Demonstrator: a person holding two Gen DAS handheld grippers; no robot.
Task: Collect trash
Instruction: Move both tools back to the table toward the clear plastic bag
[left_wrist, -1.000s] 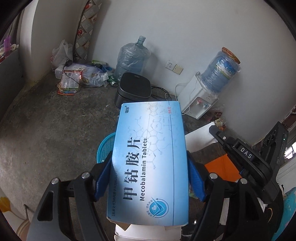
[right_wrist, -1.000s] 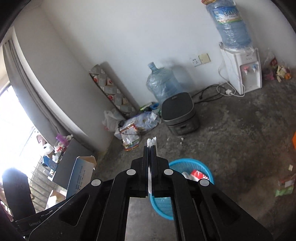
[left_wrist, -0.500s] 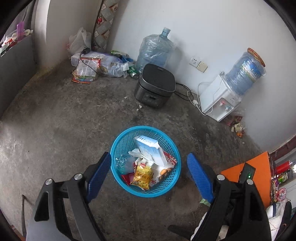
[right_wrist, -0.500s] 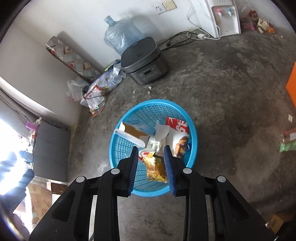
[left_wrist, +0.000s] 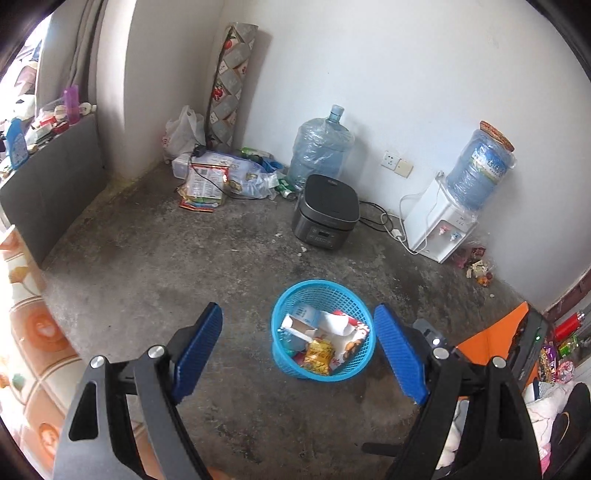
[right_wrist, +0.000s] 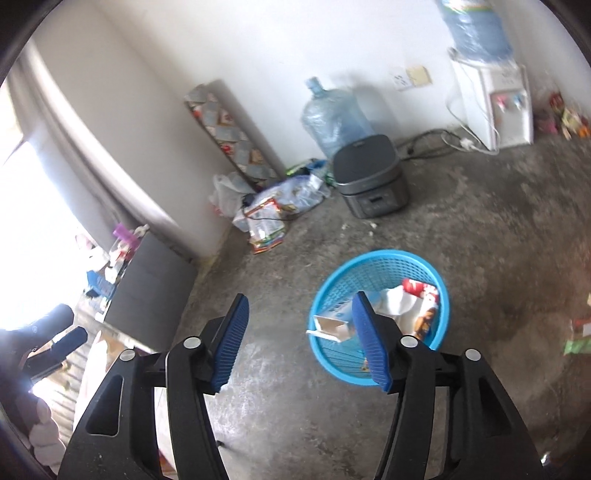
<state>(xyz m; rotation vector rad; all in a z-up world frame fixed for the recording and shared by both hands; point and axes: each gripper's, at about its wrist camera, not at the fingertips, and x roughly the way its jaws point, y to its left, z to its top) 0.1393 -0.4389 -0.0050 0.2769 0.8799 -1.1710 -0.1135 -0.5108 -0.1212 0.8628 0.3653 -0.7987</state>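
A blue mesh basket (left_wrist: 291, 295) (right_wrist: 343, 277) stands on the concrete floor. Inside lie the blue medicine box (left_wrist: 303, 321) (right_wrist: 332, 317), a white crumpled tissue (left_wrist: 334, 325) (right_wrist: 397, 299), a yellow snack bag (left_wrist: 319, 352) and a red wrapper (right_wrist: 424, 291). My left gripper (left_wrist: 297, 354) hangs above and in front of the basket, open and empty. My right gripper (right_wrist: 301, 332) is held to the basket's left, its jaws still opening with nothing between them; its right finger covers part of the basket.
A dark rice cooker (left_wrist: 327, 212) (right_wrist: 373, 173), a large water bottle (left_wrist: 319, 147), a white water dispenser (left_wrist: 441, 225) and a heap of bags (left_wrist: 218, 177) stand along the far wall. More wrappers (left_wrist: 476, 262) lie by the dispenser and at the right (right_wrist: 576, 339). A grey cabinet (left_wrist: 51, 192) stands left.
The left gripper let go of the blue box, which now lies in the basket, then drew back. The right gripper dropped the white tissue into the basket, spread its jaws and shifted left.
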